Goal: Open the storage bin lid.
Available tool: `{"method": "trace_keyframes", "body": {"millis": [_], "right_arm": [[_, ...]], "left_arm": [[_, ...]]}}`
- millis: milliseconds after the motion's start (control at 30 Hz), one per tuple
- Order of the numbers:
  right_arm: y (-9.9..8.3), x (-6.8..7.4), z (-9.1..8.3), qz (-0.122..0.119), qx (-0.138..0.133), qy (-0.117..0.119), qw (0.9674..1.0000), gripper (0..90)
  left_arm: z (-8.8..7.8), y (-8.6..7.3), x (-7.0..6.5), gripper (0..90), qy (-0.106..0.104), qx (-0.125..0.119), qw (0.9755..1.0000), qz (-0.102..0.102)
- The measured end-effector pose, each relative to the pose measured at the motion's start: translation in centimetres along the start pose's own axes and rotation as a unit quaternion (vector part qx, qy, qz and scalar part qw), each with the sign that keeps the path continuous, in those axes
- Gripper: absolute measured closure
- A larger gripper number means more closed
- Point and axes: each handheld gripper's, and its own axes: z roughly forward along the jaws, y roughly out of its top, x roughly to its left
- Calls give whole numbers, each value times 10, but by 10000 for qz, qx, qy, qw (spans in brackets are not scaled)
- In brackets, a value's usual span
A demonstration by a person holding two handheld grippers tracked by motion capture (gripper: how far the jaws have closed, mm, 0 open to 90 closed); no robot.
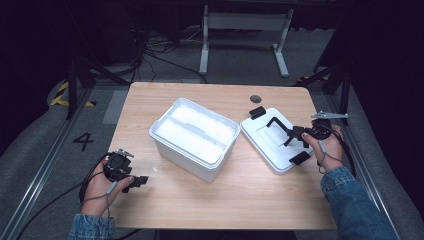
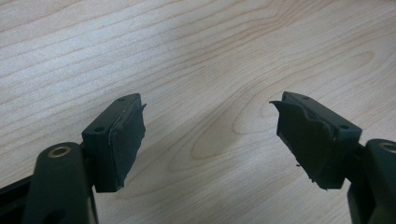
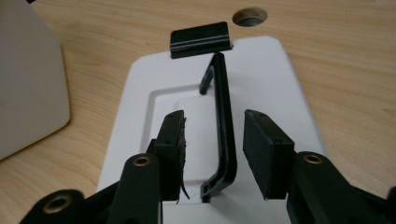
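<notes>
The lid's black handle (image 3: 223,122) is straddled lengthwise by the half-open right gripper (image 3: 214,140), pads off it, on the white lid (image 1: 272,141) right of the box (image 1: 192,137).

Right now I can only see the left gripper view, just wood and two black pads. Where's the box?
Observer: The white box stands open in the middle of the table, off to the right of your left gripper and not touching it.
Operator: Where did its lid go?
Observer: The white lid lies flat on the table to the right of the box, with its black handle raised.
Operator: Is the other gripper holding the handle?
Observer: No. The right gripper has one jaw on each side of the handle, but the jaws are open and the pads aren't pressing on it.
</notes>
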Motion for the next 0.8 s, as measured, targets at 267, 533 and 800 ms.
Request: {"method": "trace_keyframes", "body": {"millis": [267,533,800], "right_arm": [[7,30,-39,-376,-205,198,9989,602],[-4,57,-57,-713,-45,399,9966,576],[-23,77,-67,-980,79,663,9929,556]], "left_arm": [[-3,-2,-2,239,-25,-39,10000,11],[-2,-1,-2,239,-15,-11,10000,23],[-2,-1,-2,239,3,-17,10000,66]]}}
